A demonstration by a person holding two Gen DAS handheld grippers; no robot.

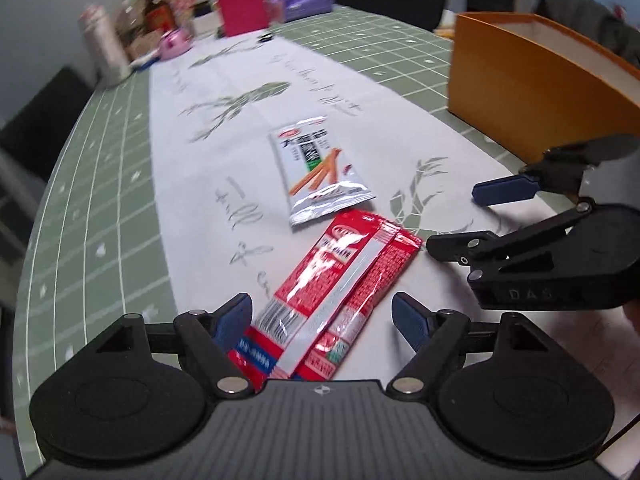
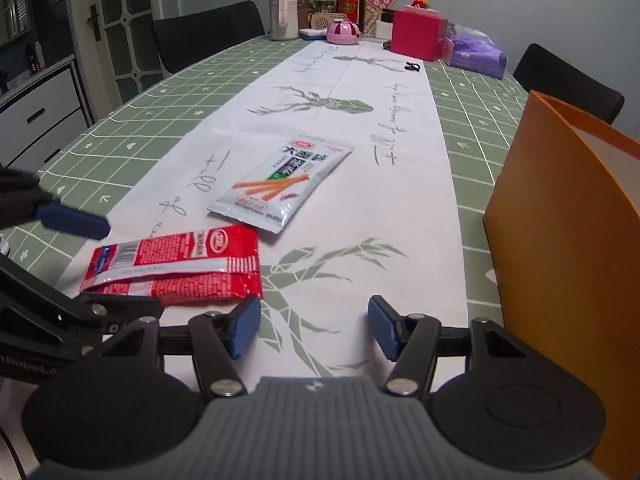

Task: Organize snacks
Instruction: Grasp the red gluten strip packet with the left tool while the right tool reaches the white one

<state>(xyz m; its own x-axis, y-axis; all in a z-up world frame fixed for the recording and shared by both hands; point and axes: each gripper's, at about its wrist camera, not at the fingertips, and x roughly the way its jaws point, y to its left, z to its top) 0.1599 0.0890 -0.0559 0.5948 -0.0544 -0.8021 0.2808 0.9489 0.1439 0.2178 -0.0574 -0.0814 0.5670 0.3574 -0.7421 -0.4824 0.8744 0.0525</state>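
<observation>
A red snack packet (image 1: 340, 280) lies flat on the white table runner, its near end between the jaws of my left gripper (image 1: 322, 318). That gripper is open wide; the right pad stands clear of the packet. Just beyond the red packet (image 2: 176, 264) lies a silver-white packet (image 1: 320, 168) printed with orange sticks, also seen from the right (image 2: 284, 184). My right gripper (image 2: 315, 328) is open over the runner with nothing between its fingers, just right of the red packet. An orange box (image 2: 560, 240) with an open top stands close on its right (image 1: 520, 92).
At the far end of the table stand a bottle (image 2: 351, 0), a tall white flask (image 2: 282, 4), a pink box (image 2: 418, 34) and a purple tissue pack (image 2: 478, 54). Black chairs (image 2: 208, 36) ring the table. White drawers (image 2: 36, 120) stand at the left.
</observation>
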